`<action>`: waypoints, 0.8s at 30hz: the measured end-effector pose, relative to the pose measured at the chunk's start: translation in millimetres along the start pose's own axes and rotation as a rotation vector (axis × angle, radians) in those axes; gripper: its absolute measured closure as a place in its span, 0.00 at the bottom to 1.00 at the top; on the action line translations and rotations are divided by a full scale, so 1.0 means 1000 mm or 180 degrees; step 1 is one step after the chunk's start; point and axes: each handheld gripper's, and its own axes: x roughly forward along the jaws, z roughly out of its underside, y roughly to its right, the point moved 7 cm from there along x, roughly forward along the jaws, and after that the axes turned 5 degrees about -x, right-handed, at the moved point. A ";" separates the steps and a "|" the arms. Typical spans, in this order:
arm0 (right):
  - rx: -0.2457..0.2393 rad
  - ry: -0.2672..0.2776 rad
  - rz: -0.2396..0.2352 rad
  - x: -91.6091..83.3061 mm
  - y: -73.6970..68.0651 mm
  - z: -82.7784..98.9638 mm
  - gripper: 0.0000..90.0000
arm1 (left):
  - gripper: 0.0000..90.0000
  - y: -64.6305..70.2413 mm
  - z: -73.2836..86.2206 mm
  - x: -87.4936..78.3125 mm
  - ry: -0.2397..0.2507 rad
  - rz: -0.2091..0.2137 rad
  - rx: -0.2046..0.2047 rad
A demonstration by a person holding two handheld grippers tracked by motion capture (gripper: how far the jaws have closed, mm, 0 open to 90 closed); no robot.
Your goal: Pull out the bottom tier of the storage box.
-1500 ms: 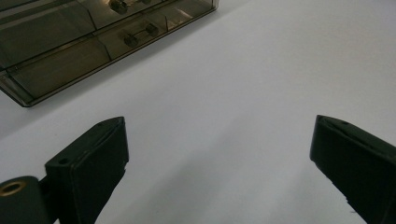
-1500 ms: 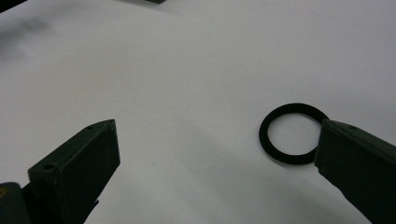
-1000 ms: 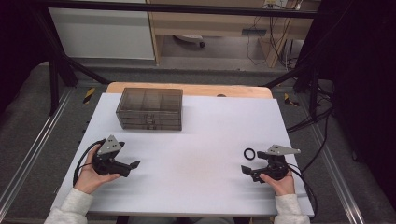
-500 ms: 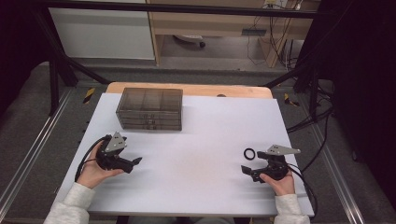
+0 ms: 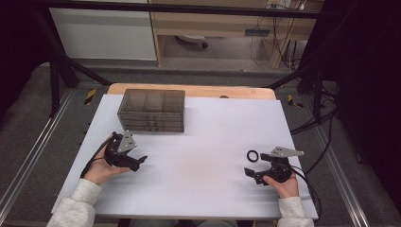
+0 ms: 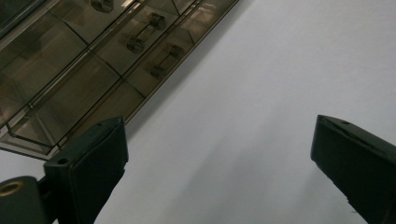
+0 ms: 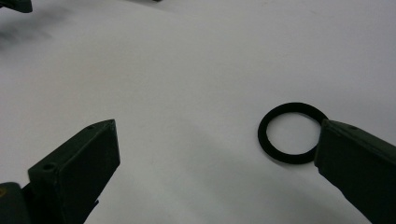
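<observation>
At the near right of the white counter (image 5: 203, 142), the right hand-held gripper (image 5: 253, 174) is resting low over the surface in the person's hand, its jaws standing wide apart and gripping nothing. In the right gripper view the same right hand-held gripper (image 7: 217, 168) is looking along the counter, and a black ring (image 7: 293, 132) is lying flat just beside the tip of one jaw, which is overlapping the ring's edge from this angle; whether they are touching cannot be told. From the high view the black ring (image 5: 253, 155) is lying on the counter just beyond that gripper, at the right side.

At the near left, the left hand-held gripper (image 5: 137, 162) is being held slightly farther up the counter, also released, with jaws spread and empty. In the left gripper view the left hand-held gripper (image 6: 219, 158) is facing bare counter, with a smoky transparent drawer box (image 6: 93, 60) close ahead.

Farther off, the drawer box (image 5: 151, 110) is standing at the far left of the counter, its drawers shut.
</observation>
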 end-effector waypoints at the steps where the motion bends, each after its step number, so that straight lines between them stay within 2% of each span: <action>1: 0.0000 0.0001 0.0001 0.000 0.000 0.000 0.01 | 0.04 -0.001 -0.001 0.001 -0.0004 -0.0022 0.0019; 7: -0.0006 -0.0002 0.0003 0.000 0.000 0.000 0.01 | 0.04 -0.003 -0.005 0.007 -0.0011 -0.0122 0.0130; 12: -0.0007 0.0008 0.0015 0.000 0.000 0.000 0.01 | 0.05 -0.008 -0.006 0.013 -0.0062 -0.0262 0.0255; 17: -0.0012 0.0009 0.0021 0.000 0.001 0.000 0.01 | 0.07 -0.010 -0.007 0.017 -0.0063 -0.0324 0.0335; 24: -0.0014 0.0001 0.0018 0.000 0.001 0.000 0.01 | 0.13 -0.012 -0.010 0.023 0.0010 -0.0494 0.0577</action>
